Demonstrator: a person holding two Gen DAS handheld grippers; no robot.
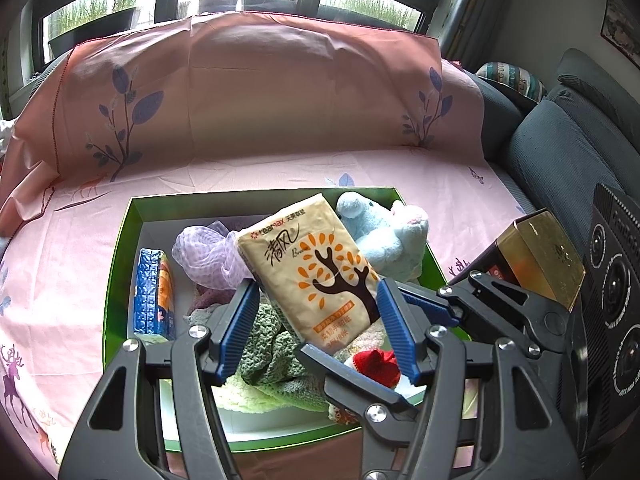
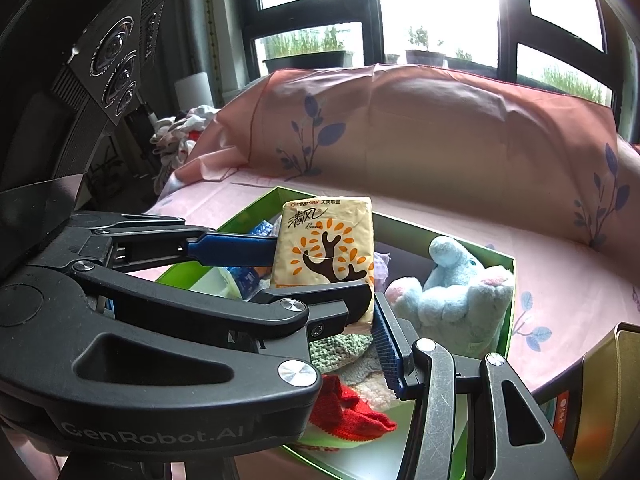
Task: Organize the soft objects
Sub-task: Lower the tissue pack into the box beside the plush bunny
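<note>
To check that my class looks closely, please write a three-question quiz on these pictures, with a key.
1. True or false: the tissue pack lies flat on the pink sheet.
2. What colour is the box? A red, B green, C white.
3. Which toy sits in the box's far right corner?
Key: 1 false: it is held over the box by the left gripper and the right gripper. 2 B. 3 The blue plush.
</note>
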